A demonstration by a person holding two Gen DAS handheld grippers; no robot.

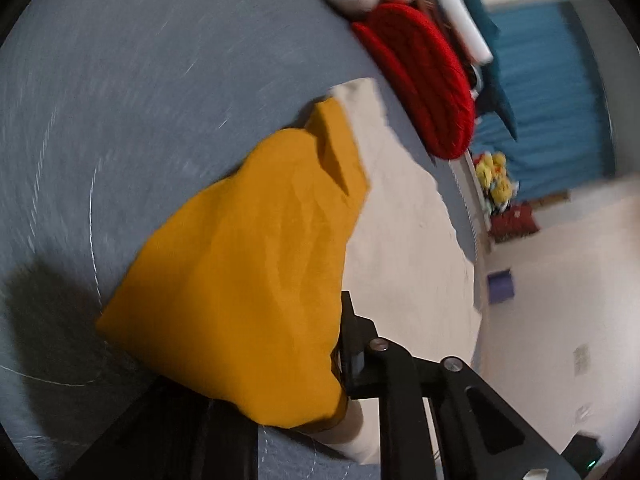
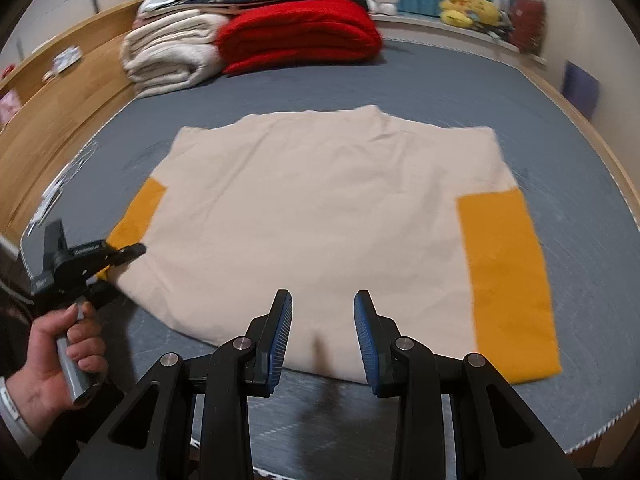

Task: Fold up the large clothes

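Observation:
A cream garment [image 2: 320, 208] with mustard-yellow sleeves lies flat on the blue-grey bed [image 2: 440, 80]. Its right sleeve [image 2: 508, 280] is folded onto the body. In the right wrist view a hand [image 2: 60, 344] holds my left gripper [image 2: 130, 251] at the near end of the left sleeve [image 2: 140, 212]. In the left wrist view that yellow sleeve [image 1: 248, 272] is bunched and raised over my left gripper [image 1: 340, 332], pinched in it; one finger is hidden by the cloth. My right gripper [image 2: 323, 320] hovers over the near hem, jaws apart, nothing between them.
Folded red [image 2: 300, 32] and cream [image 2: 168, 56] blankets are stacked at the bed's far end, with pillows behind them. A wooden bed frame [image 2: 60, 120] runs along the left. Yellow plush toys [image 2: 468, 8] sit on the far ledge by a blue curtain.

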